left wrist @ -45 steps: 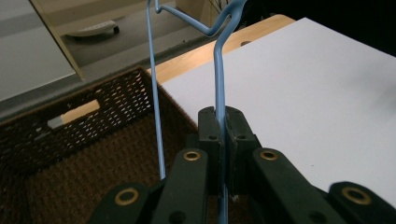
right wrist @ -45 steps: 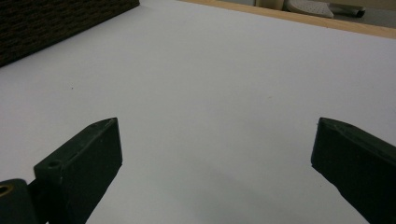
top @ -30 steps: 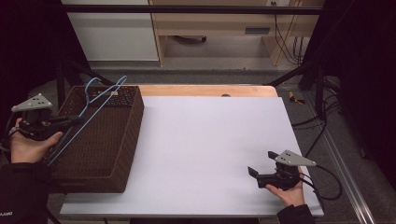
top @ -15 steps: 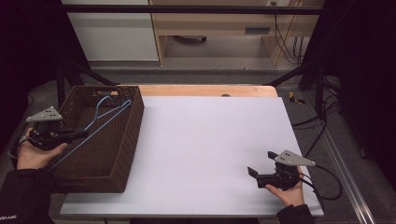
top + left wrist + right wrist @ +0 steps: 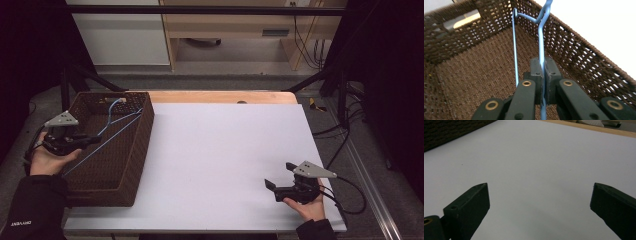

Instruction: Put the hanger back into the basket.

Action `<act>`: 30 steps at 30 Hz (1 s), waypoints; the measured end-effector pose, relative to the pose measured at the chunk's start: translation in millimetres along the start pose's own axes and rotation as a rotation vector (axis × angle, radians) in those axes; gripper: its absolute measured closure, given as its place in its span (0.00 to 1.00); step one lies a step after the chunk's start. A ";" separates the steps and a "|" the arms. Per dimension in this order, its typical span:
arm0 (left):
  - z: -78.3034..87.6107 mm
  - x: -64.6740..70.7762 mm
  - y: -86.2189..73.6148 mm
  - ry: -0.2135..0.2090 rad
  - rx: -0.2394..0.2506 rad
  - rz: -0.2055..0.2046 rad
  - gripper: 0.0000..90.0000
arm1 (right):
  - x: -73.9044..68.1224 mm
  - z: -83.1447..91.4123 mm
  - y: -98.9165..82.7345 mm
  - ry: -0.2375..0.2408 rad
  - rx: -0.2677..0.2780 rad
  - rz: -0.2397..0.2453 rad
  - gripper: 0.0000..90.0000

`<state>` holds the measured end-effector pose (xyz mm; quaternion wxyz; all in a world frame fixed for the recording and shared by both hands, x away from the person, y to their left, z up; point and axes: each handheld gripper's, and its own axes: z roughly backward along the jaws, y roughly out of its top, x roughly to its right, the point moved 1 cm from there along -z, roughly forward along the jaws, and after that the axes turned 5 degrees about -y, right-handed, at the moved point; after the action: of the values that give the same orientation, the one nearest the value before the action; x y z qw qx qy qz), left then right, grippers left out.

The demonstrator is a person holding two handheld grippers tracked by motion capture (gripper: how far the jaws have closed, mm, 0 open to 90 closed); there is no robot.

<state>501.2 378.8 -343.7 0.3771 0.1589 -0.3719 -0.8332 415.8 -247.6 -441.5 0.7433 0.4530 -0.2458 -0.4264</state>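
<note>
A blue wire hanger (image 5: 107,132) lies slanted inside a dark brown wicker basket (image 5: 145,130) at the table's left side. My left gripper (image 5: 95,140) reaches over the basket's left rim and is shut on one of the hanger's wires. In the left gripper view the pads (image 5: 542,67) pinch the blue hanger (image 5: 541,37), whose hook points toward the basket's far wall (image 5: 579,55). My right gripper (image 5: 279,175) rests at the near right of the white table, open. In the right gripper view its fingers (image 5: 541,200) stand wide apart with nothing between them.
The white table top (image 5: 225,150) spreads between the basket and the right hand. A wooden strip (image 5: 220,96) runs along its far edge. Black frame legs and cables (image 5: 345,130) stand off the table's right side. The basket's corner (image 5: 449,127) shows far off in the right gripper view.
My left gripper has come down and toward me with the hanger, which now lies lower inside the basket. The right gripper has stayed in place.
</note>
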 end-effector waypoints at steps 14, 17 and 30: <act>-20.5 -7.6 -25.0 0.084 -0.128 0.053 0.92 | -0.8 -0.7 -0.3 0.003 -0.002 0.000 0.03; -19.0 -5.5 -25.7 0.065 -0.131 0.063 0.86 | -0.7 -0.2 -0.2 0.003 -0.001 -0.002 0.04; 16.5 34.7 -13.8 0.052 0.136 0.050 0.48 | 0.2 1.4 1.0 0.007 0.012 -0.008 0.03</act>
<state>462.1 367.2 -342.3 0.3955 0.1962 -0.4217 -0.7920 415.2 -248.2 -440.0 0.7397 0.4598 -0.2440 -0.4265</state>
